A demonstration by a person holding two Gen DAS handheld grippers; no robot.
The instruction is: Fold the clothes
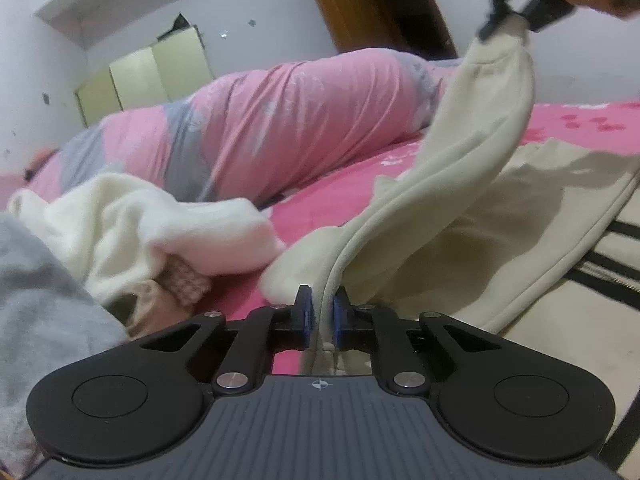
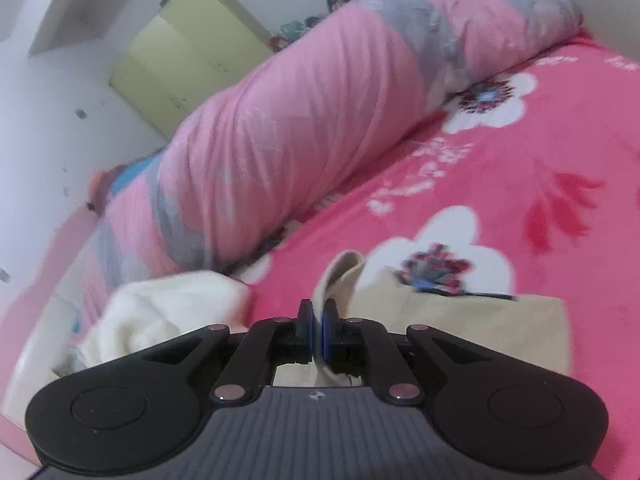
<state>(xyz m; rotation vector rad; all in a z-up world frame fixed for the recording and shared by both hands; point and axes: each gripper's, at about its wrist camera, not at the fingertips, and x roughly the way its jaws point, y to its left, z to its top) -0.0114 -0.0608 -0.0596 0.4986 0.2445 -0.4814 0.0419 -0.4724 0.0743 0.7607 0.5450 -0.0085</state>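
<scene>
Beige fleece garment w/ dark stripes: your left gripper & right gripper fingers both clamp its fabric above pink floral bed.

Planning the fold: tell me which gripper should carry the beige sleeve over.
Right. The right gripper holds the beige sleeve lifted high above the bed; the left gripper pins its low end.

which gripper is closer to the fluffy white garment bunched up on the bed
Left. The left gripper is low, just right of the white garment. The right gripper is raised well above the bed, farther off.
</scene>
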